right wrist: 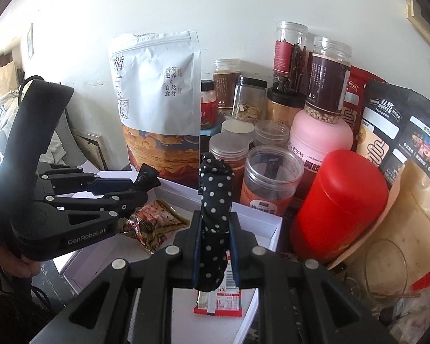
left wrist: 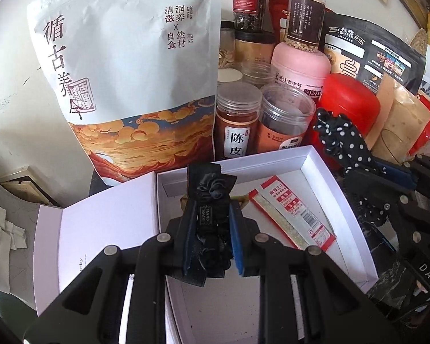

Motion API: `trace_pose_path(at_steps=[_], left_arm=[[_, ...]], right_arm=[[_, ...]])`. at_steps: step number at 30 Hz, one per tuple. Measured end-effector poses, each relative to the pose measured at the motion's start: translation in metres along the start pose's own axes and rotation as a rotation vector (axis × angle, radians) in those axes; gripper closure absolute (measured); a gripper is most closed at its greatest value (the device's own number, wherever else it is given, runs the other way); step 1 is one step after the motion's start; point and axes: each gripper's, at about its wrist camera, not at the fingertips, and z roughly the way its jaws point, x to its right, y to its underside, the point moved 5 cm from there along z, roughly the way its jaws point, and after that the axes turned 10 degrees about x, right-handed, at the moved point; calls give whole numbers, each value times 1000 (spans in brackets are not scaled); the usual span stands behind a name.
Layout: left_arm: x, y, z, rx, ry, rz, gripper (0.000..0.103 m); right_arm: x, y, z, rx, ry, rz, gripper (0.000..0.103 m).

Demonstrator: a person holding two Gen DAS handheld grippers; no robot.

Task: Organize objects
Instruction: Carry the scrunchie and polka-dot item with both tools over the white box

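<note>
My left gripper [left wrist: 210,223] is shut on a black fabric hair bow [left wrist: 210,197] with a "handmade" tag, held above an open white box [left wrist: 355,223]. It also shows at the left of the right wrist view [right wrist: 142,185]. My right gripper [right wrist: 215,243] is shut on a black scrunchie with white polka dots [right wrist: 216,200], held upright over the box's right side [right wrist: 268,229]; it also shows in the left wrist view [left wrist: 341,140]. In the box lie a red-and-white sachet [left wrist: 295,218] and a gold-brown snack packet [right wrist: 154,223].
A tall white pouch [left wrist: 123,66] stands behind the box against the wall. Several jars [left wrist: 238,120], a pink tub [left wrist: 301,71], a red canister [right wrist: 341,203] and a black Quaker bag [right wrist: 401,134] crowd the back right. The box lid [left wrist: 100,229] lies open to the left.
</note>
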Motion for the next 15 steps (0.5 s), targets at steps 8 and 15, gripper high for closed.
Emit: trace_pose_path(at_steps=[8, 15], left_arm=[[-5, -11, 20, 3, -10, -8, 82], [11, 4, 39, -45, 34, 14, 82]], right_arm=[[1, 4, 20, -35, -9, -4, 87], [5, 19, 33, -81, 4, 6, 87]])
